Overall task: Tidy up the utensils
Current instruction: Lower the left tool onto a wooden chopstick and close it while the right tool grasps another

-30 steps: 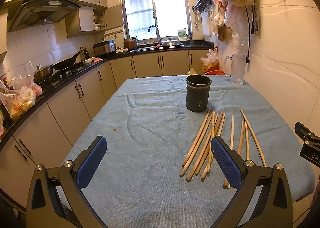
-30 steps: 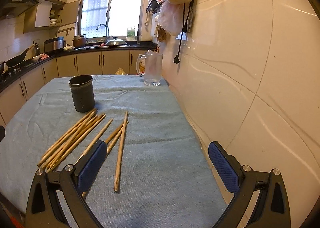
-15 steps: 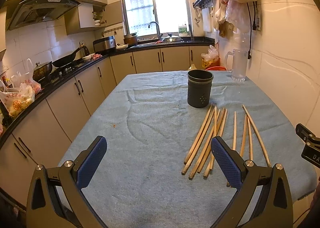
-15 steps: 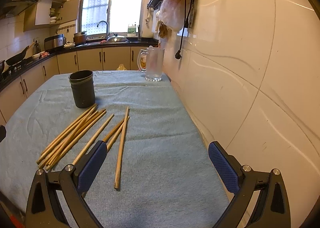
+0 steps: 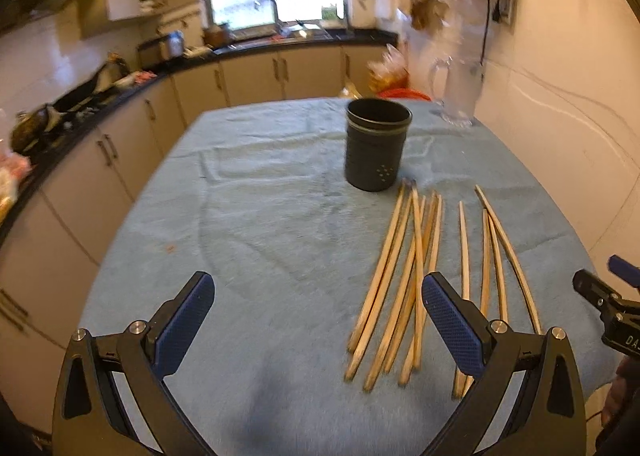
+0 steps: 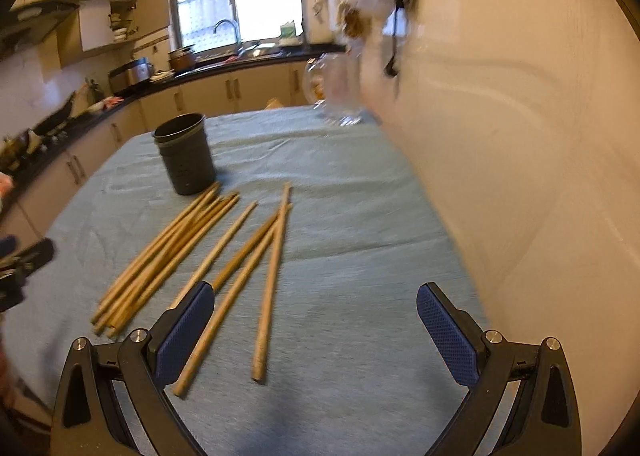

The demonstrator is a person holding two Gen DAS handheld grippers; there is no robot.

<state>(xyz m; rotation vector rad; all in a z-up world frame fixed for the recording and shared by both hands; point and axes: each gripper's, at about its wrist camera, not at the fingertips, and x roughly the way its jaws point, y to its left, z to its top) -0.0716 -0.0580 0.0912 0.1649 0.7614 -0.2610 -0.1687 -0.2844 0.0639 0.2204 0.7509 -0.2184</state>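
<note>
A: Table (image 5: 260, 224), blue cloth. Dark holder (image 5: 378, 150) upright mid-table; chopsticks (image 5: 416, 272) loose beside it, none inside.

B: Grippers?

A: Left gripper (image 5: 318, 320) spread wide, empty, over the cloth. Right gripper (image 6: 316, 320) likewise, above the chopstick ends

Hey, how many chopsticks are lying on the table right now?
About 10 chopsticks: six bunched just in front of the dark cup, four looser ones to their right toward the wall. Blur and overlap may hide one.
</note>
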